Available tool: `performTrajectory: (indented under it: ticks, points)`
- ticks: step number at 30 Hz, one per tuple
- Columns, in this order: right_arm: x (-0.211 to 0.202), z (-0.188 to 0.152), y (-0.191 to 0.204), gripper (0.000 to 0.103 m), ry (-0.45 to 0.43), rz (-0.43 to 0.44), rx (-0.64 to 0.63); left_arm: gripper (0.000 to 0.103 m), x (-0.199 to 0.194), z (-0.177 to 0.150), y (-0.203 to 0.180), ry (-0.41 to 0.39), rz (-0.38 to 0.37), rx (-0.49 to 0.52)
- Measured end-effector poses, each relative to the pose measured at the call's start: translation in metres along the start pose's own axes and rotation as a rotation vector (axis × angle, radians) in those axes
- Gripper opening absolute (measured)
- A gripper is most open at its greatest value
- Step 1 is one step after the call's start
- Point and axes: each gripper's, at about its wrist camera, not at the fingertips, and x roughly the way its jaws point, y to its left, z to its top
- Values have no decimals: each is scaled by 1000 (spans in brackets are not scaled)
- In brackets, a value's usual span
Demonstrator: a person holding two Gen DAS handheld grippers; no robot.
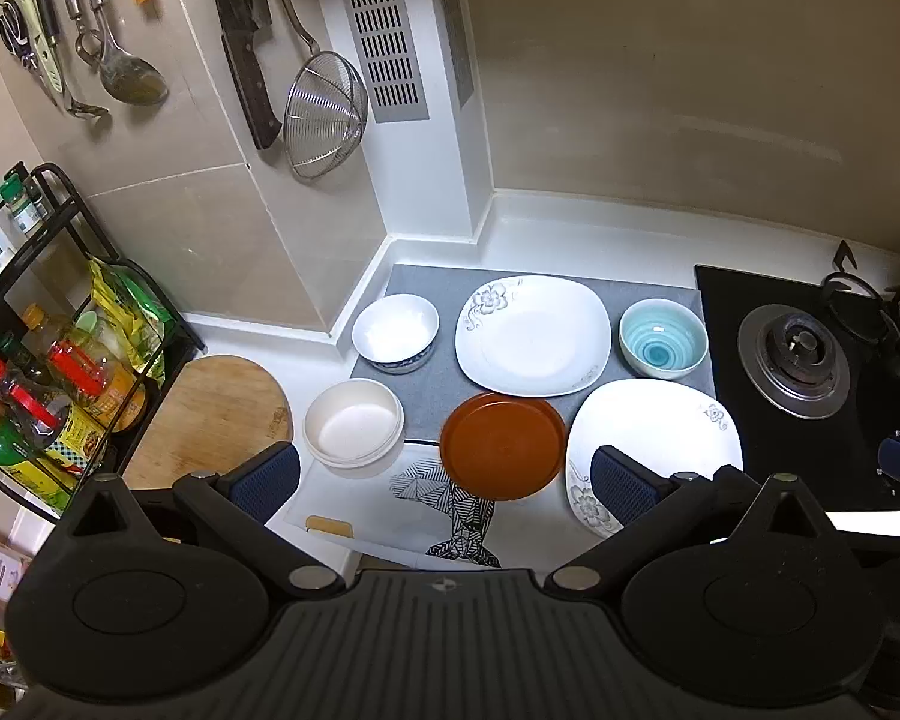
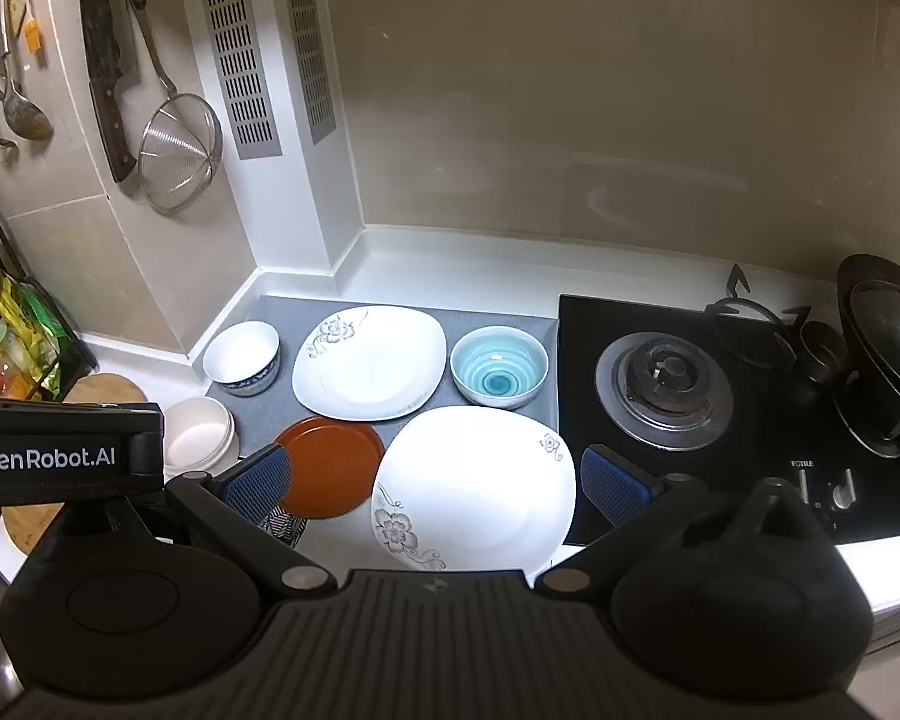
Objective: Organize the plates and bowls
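On the counter lie a white flowered square plate (image 1: 534, 333) (image 2: 369, 363) at the back and another (image 1: 660, 438) (image 2: 480, 486) in front. Beside them are a brown round plate (image 1: 501, 444) (image 2: 333, 465), a white bowl with blue base (image 1: 395, 331) (image 2: 241, 357), a teal spiral bowl (image 1: 663, 345) (image 2: 498, 373) and a cream bowl (image 1: 353, 429) (image 2: 198, 432). My left gripper (image 1: 444, 480) is open and empty above the brown plate. My right gripper (image 2: 435, 483) is open and empty above the near white plate.
A grey mat (image 1: 426, 384) lies under the back dishes, a patterned mat (image 1: 450, 516) in front. A gas hob (image 2: 666, 387) with a wok (image 2: 888, 336) stands right. A bottle rack (image 1: 60, 372) and a round wooden board (image 1: 210, 408) stand left. Utensils (image 1: 324, 108) hang on the wall.
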Motion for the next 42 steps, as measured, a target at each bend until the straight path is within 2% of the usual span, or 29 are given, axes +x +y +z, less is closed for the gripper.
performTrajectory:
  ticks: [7, 13, 15, 18, 19, 21, 23, 26, 28, 29, 30, 31, 33, 34, 35, 38, 40, 42]
  points:
    - [19, -3, -1, 103, 11, 12, 9, 103, 20, 1, -3, 22, -6, 16]
    - [56, -15, -2, 103, -7, 29, -25, 103, 66, -3, -3, 75, -65, 29]
    - [73, -21, -3, 103, -24, 44, -40, 103, 91, -8, -1, 99, -128, 15]
    - [97, -31, -13, 103, -71, 68, -68, 103, 136, -19, 4, 82, -292, -5]
    - [105, -34, -17, 103, -64, 73, -75, 103, 151, -23, 3, 83, -322, 0]
    - [124, -38, -22, 103, -13, 21, -87, 102, 182, -30, 1, 111, -408, 11]
    - [145, -45, -28, 103, 39, -30, -104, 102, 215, -37, -5, 184, -453, 32]
    - [172, -55, -47, 103, 95, -76, -49, 89, 265, -48, -15, 322, -502, 70]
    - [185, -66, -66, 103, 100, -47, 47, 68, 297, -57, -18, 429, -566, 45]
    - [189, -72, -75, 103, 96, -42, 103, 61, 312, -61, -22, 473, -588, 39]
    - [194, -77, -84, 103, 99, -39, 149, 49, 324, -64, -28, 507, -592, 48]
    - [198, -82, -93, 103, 106, -31, 183, 45, 334, -67, -33, 529, -574, 56]
    - [206, -90, -104, 102, 127, -18, 219, 45, 348, -70, -33, 569, -553, 23]
    - [215, -93, -109, 96, 152, -26, 225, 42, 351, -71, -32, 584, -564, 4]
    - [220, -97, -113, 83, 167, -21, 219, 41, 354, -72, -32, 589, -564, -7]
    - [242, -100, -123, 62, 221, 17, 178, 35, 360, -72, -31, 578, -548, -32]
    - [252, -99, -132, 60, 230, 33, 179, 29, 358, -67, -30, 573, -532, -69]
    - [260, -95, -143, 59, 228, 83, 203, 29, 358, -66, -21, 580, -525, -150]
